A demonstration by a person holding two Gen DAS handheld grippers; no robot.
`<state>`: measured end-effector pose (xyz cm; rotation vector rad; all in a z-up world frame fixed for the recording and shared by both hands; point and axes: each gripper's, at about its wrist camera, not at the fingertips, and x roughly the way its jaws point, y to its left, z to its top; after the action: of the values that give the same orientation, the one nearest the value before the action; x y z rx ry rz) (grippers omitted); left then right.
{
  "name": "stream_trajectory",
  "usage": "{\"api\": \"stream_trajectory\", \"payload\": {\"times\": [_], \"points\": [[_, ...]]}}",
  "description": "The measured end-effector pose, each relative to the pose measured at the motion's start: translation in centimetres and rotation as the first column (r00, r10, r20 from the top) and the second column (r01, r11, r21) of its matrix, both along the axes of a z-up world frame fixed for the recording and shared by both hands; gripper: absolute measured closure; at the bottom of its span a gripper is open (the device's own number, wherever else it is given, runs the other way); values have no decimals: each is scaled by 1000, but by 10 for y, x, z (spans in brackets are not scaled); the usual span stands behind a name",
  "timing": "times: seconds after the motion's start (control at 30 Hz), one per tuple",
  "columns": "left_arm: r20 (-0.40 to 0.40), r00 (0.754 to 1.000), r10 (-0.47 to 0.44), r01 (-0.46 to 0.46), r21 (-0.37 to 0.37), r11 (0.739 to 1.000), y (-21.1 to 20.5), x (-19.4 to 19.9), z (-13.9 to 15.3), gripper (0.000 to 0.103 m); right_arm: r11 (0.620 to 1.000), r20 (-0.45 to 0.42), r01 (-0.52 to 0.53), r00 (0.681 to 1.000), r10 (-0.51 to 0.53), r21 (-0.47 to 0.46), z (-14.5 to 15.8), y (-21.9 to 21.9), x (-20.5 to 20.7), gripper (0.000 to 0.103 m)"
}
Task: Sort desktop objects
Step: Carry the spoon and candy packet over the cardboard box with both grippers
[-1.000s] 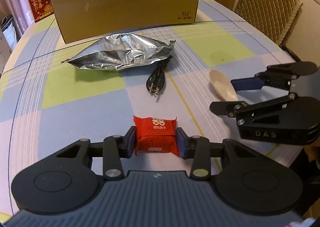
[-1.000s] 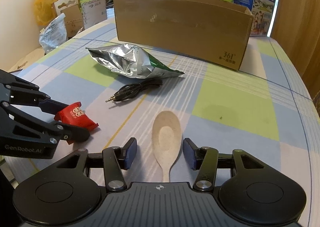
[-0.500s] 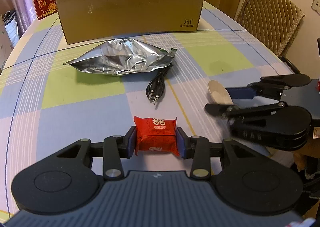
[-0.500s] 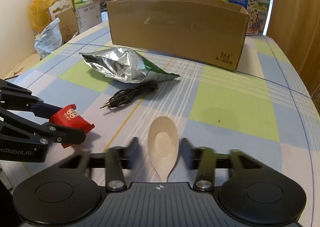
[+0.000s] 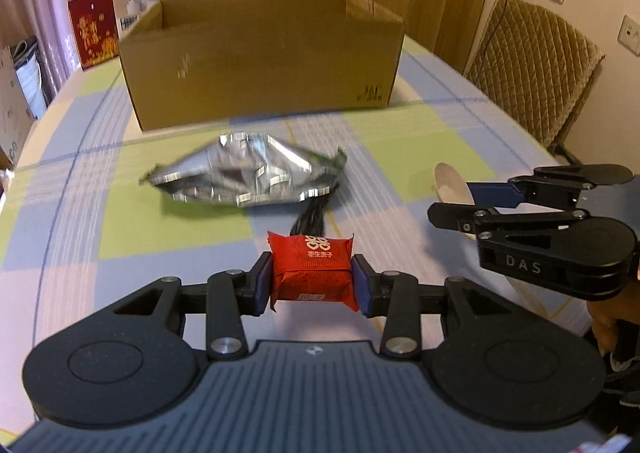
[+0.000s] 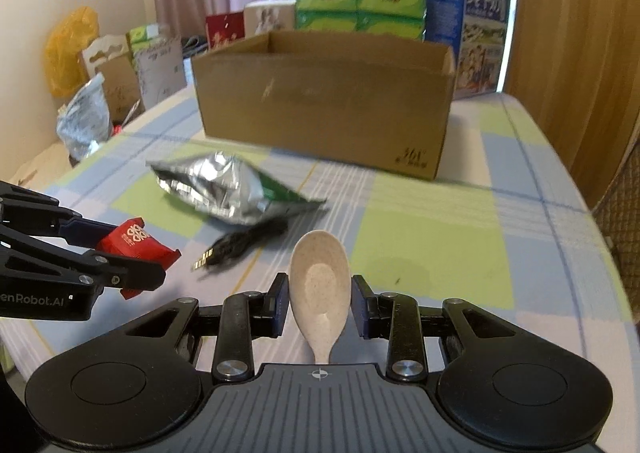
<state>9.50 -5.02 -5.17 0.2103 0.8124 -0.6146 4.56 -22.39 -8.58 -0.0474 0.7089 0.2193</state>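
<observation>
Since the earlier frame, both items are raised off the tabletop (image 6: 432,237): red candy packet (image 5: 313,271) clamped in left gripper (image 5: 312,285), spoon (image 6: 319,285) pinched at its bowl by right gripper (image 6: 320,305). Cardboard box (image 6: 320,101) (contents unseen) awaits. Foil bag (image 5: 248,179) and audio cable (image 6: 240,249) are left unsorted.

1. The left gripper (image 5: 312,285) is matte black, with blue pads on its fingertips (image 5: 262,283).
2. Silver screws dot its linkage bars.
3. The right gripper (image 6: 319,303) matches it; its side reads "DAS".
4. The left gripper's side reads "GenRobot.AI".
</observation>
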Motion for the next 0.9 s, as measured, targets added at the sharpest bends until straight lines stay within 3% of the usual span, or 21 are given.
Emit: {"api": "stream_trajectory", "payload": {"times": [0.43,0.67,0.9], "points": [[98,995,20,-12,-80,997,-5,27,61,68,997,116,36,992,-43,62,78,-17,33,73],[104,994,46,-30,-151,988,-4,73,98,68,996,162,14,986,-28,87,125,-23,82,73],[130,990,48,-25,-168,985,-18,139,128,68,992,176,-2,984,-19,123,161,-27,151,73]]}}
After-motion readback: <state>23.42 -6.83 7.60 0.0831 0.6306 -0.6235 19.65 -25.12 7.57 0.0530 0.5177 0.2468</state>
